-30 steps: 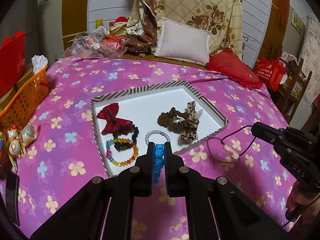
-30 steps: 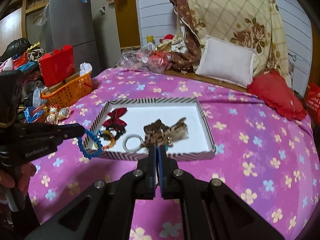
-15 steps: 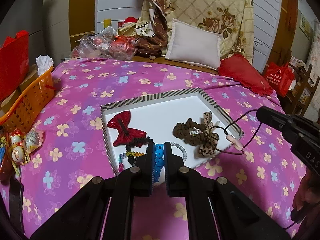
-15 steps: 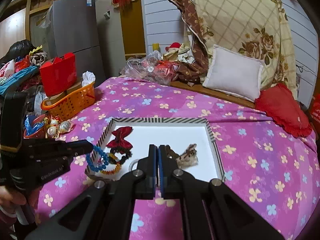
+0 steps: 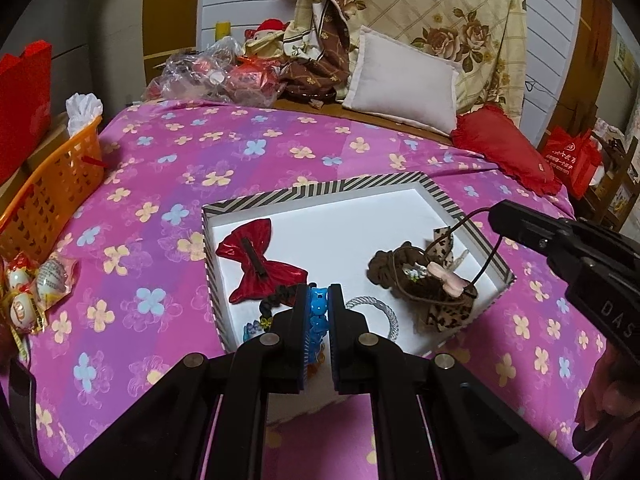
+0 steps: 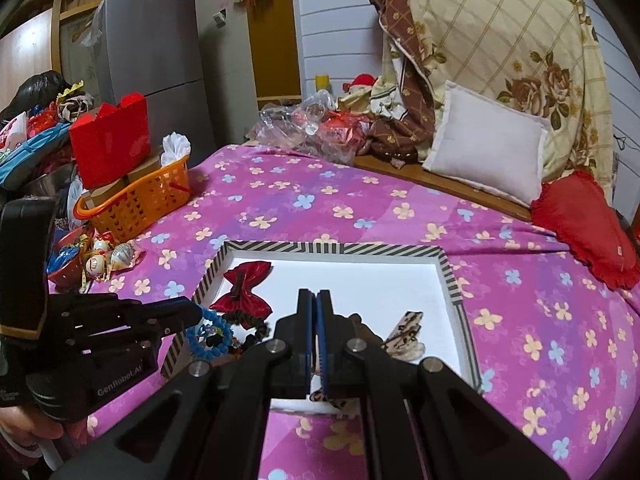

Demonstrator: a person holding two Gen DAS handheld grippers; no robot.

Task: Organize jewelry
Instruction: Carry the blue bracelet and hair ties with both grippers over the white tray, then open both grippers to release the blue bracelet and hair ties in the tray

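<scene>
A striped-rim tray (image 5: 320, 194) with a white floor lies on the flowered bedspread. In it are a red bow (image 5: 260, 260), a brown scrunchie with a leopard bow (image 5: 400, 272), a grey ring (image 5: 376, 308) and darker beaded pieces, partly hidden by my fingers. My left gripper (image 5: 318, 292) is shut on a blue bead bracelet (image 5: 318, 308) over the tray's near edge. My right gripper (image 5: 496, 214) is shut on a thin black cord (image 5: 490, 256). The cord's pink bow (image 5: 442, 278) rests on the scrunchie. The right wrist view shows the right gripper (image 6: 317, 296) over the tray (image 6: 340, 248), and the bracelet (image 6: 212, 332) at its left.
An orange basket (image 5: 52, 184) and wrapped sweets (image 5: 36, 284) sit at the bed's left edge. A white pillow (image 5: 404, 84), a red cushion (image 5: 504, 148) and plastic bags (image 5: 216, 76) line the far side. A red bag (image 5: 572, 160) stands beyond the right edge.
Both grippers have moved in over the tray. The cord's pink bow went from the bedspread beside the tray onto the scrunchie. The blue bracelet now hangs over the tray's near edge.
</scene>
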